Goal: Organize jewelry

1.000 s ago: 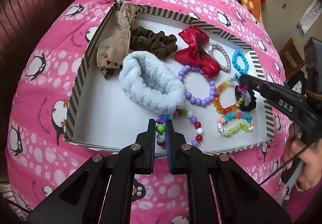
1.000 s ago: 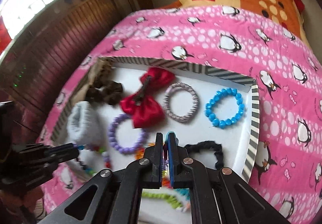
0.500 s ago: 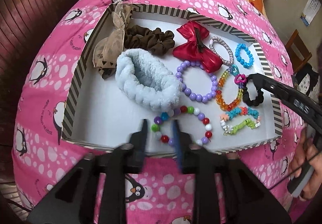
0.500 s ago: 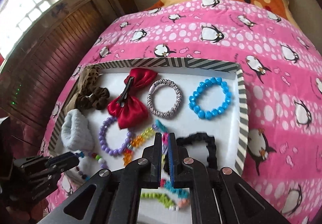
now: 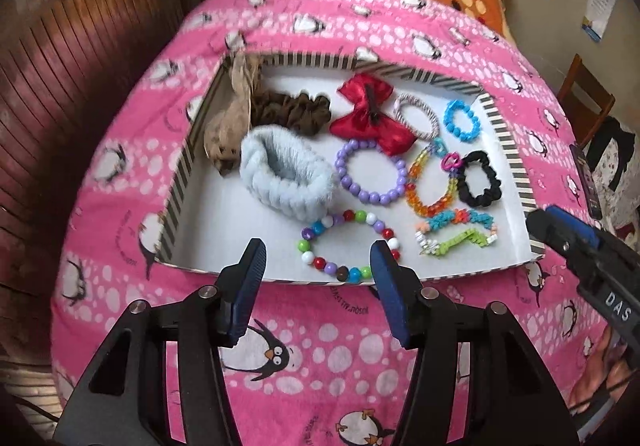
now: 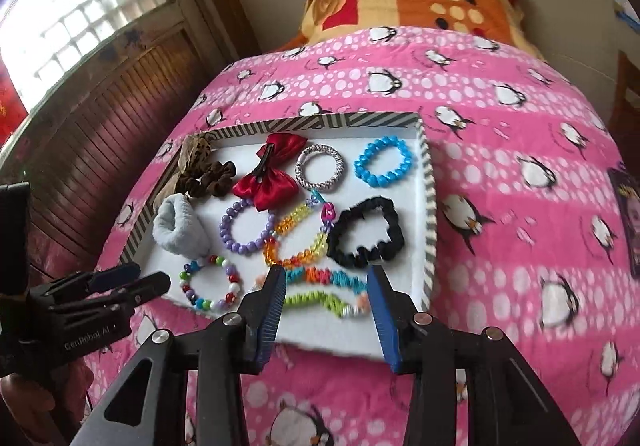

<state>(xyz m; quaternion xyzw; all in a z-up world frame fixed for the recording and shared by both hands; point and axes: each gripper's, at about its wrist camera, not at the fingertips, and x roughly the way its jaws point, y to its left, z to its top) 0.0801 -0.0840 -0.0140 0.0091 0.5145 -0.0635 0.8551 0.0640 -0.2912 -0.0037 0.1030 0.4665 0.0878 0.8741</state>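
So the multicolored bead bracelet [image 5: 349,246] lies flat in the striped tray [image 5: 505,133] on the bed, just ahead of the left hand-held gripper [image 5: 318,260], a ring with no real long axis. The green braided band [image 6: 320,301] runs sideways ahead of the right hand-held gripper [image 6: 326,284]. Both sets of jaws are partway apart and opening, gripping nothing.

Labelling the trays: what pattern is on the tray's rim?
Black-and-white stripes on the tray rim; clearest in the right wrist view.
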